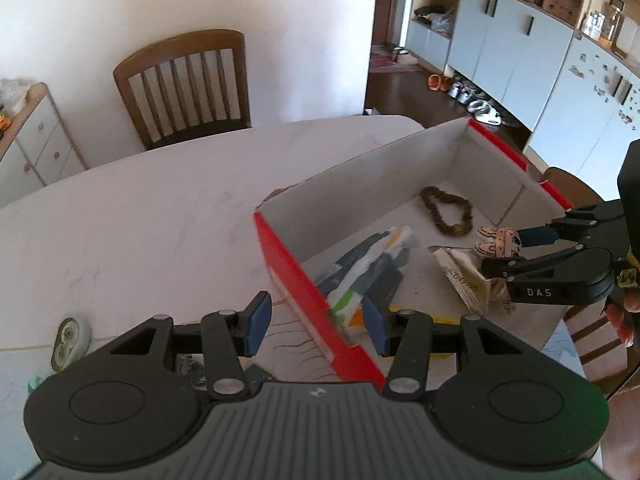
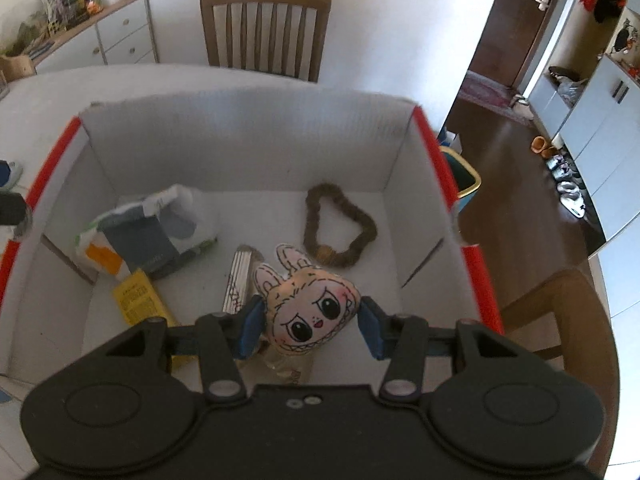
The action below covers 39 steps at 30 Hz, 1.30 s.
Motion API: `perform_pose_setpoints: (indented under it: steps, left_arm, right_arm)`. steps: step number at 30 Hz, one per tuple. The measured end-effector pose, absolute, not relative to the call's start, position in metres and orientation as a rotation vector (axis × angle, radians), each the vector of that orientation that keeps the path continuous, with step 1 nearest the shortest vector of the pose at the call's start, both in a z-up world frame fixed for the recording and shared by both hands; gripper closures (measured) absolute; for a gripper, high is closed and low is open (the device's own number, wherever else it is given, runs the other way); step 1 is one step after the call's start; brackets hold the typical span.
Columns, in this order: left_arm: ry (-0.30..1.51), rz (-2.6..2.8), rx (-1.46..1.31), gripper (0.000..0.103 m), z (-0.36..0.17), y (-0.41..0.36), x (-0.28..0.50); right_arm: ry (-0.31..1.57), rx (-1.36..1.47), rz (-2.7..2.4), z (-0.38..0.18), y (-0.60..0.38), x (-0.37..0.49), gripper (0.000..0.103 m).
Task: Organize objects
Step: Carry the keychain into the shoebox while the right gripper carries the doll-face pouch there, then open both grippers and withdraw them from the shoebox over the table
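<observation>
While the right gripper [image 2: 312,326] hangs inside the red-edged box [image 2: 436,152] pinching the bunny-faced plush [image 2: 308,308], drop-off looks underway. A bead bracelet [image 2: 340,228] lies at twelve o'clock of the plush. Next, I'd guess, those jaws must part. The left gripper [image 1: 318,322], spread, straddles the box's near wall, empty.

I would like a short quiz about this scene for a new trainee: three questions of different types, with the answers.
1. True or false: the right hand-held gripper holds the rabbit-face toy over the box.
2. Which lies in the box? A) brown bead bracelet B) spoon C) cup
3. Fill in: the left hand-held gripper straddles the box's ___ wall.
Key: 1 true; 2 A; 3 red.
</observation>
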<state>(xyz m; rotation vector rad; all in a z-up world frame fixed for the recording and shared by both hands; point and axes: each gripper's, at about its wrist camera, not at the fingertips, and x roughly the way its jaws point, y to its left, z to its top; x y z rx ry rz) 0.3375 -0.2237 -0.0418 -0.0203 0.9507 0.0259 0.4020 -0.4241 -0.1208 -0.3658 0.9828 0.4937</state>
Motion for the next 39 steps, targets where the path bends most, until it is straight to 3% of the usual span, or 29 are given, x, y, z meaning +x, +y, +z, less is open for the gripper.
perform_pose_setpoints:
  steps: [4,8,25,39]
  left_arm:
    - [0.946,0.026,-0.036,0.053,-0.042,-0.221,0.335]
    - [0.933,0.021,-0.040,0.053,-0.040,-0.223,0.332]
    - [0.880,0.001,-0.061,0.053,-0.014,-0.218,0.294]
    - [0.828,-0.052,-0.083,0.053,0.005,-0.168,0.247]
  right_arm:
    - [0.990,-0.358,0.507,-0.122,-0.423,0.403,0.052]
    - [0.976,-0.351,0.523,-0.117,-0.426,0.400,0.036]
    - [0.884,-0.294,0.572,-0.057,-0.429,0.353,0.033]
    - [0.812,-0.190,0.590,-0.006,-0.385,0.286,0.028]
